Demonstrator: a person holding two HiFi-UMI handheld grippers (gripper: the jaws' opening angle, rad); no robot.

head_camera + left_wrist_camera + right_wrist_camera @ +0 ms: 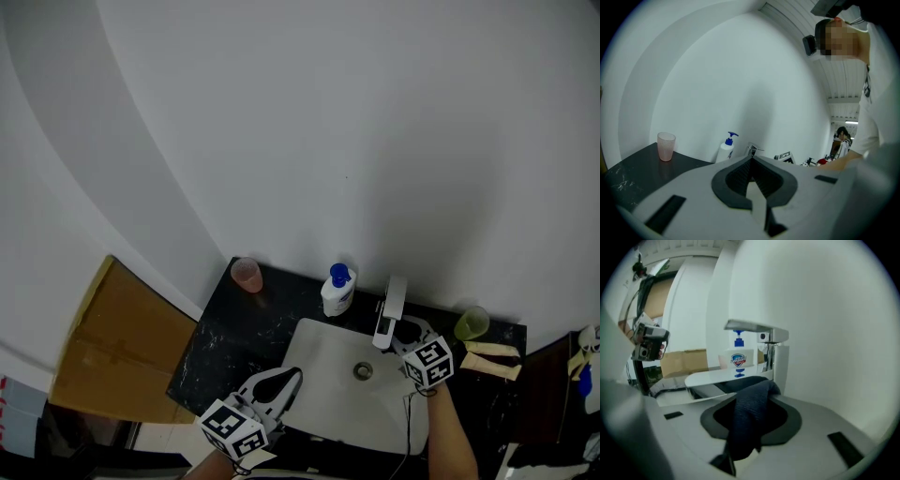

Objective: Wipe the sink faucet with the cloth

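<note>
The faucet (389,309) stands at the back rim of the white sink (319,394). In the right gripper view its flat spout (757,328) juts left just beyond my jaws. My right gripper (401,337) is at the faucet's base, shut on a dark blue cloth (749,416) that bunches out past the tips (755,389) and hangs down between the pads. Over the sink's front left rim, my left gripper (292,377) is shut with nothing in it, its tips (751,160) aimed toward the faucet (753,150).
A white soap bottle with a blue pump (338,289) stands left of the faucet. On the black counter (220,342) are a pink cup (247,275) at back left and a green cup (472,323) at right. A cardboard box (112,352) lies far left.
</note>
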